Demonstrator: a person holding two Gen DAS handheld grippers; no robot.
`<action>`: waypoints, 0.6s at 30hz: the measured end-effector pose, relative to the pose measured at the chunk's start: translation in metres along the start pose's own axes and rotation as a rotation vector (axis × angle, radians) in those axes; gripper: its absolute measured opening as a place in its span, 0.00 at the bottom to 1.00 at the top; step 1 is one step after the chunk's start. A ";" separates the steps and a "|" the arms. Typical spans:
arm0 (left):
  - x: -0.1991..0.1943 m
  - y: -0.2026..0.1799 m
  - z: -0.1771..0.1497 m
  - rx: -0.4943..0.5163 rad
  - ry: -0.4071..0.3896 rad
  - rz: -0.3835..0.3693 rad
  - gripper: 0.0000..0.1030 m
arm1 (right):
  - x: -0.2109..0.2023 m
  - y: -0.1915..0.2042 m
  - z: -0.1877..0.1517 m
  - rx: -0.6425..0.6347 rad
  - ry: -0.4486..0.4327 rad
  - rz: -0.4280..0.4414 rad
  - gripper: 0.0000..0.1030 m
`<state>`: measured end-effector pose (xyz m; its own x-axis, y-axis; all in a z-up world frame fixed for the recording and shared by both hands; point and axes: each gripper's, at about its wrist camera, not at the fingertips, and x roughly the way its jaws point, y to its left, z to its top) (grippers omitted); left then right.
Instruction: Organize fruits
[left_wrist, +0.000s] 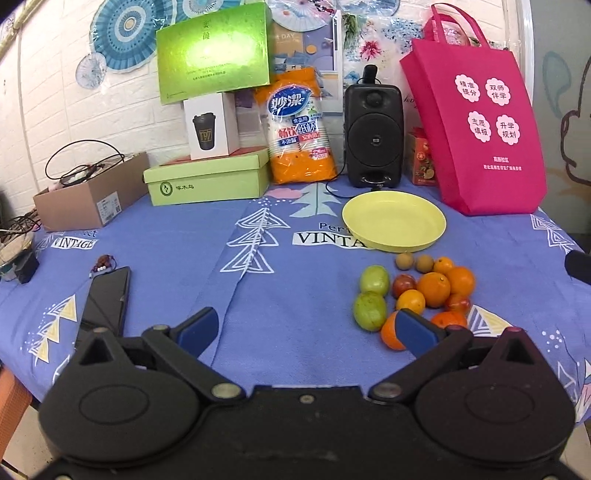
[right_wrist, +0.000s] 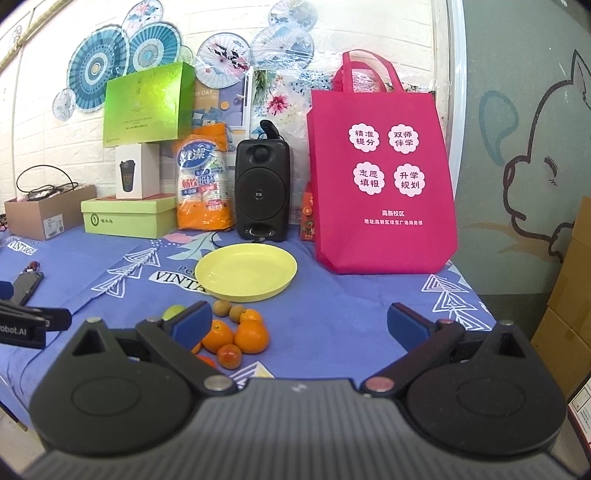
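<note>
The left hand-held gripper (left_wrist: 306, 332) hangs over the near part of the table with its blue-padded jaws spread wide and nothing between them; its right pad overlaps an orange in view, but whether they touch I cannot tell. The right hand-held gripper (right_wrist: 301, 325) is likewise wide and empty, above the near right part of the table.

Nothing looks sorted yet. The pile of small round fruits (left_wrist: 417, 295), oranges, two green ones, a few reddish and brown ones, lies loose on the blue patterned tablecloth (left_wrist: 184, 258). The shallow round yellow plastic plate (left_wrist: 424, 210) just behind the pile is bare, so by my judgement all the fruit is left to move.

Along the table's far edge stand a black speaker (left_wrist: 373, 136), a tall pink fabric tote bag (left_wrist: 476, 140), a pack of paper cups (left_wrist: 299, 133) and green boxes (left_wrist: 207, 181). A dark phone (left_wrist: 107, 299) lies near the left edge. Nothing sits between pile and plate.
</note>
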<state>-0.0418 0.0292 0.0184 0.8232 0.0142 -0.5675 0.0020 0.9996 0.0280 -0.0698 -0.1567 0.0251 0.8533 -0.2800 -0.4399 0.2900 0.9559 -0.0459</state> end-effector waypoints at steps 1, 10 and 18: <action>0.000 0.001 0.000 -0.001 -0.001 -0.013 1.00 | 0.001 0.000 0.000 -0.005 0.001 0.001 1.00; 0.000 -0.002 0.002 -0.017 -0.005 -0.016 1.00 | 0.005 0.003 -0.004 -0.022 0.008 0.028 1.00; 0.002 -0.007 0.002 -0.034 0.003 -0.009 1.00 | 0.008 0.002 -0.005 -0.019 0.019 0.028 1.00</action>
<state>-0.0390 0.0223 0.0189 0.8215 0.0050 -0.5702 -0.0097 0.9999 -0.0052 -0.0643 -0.1568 0.0165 0.8523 -0.2516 -0.4585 0.2579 0.9649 -0.0501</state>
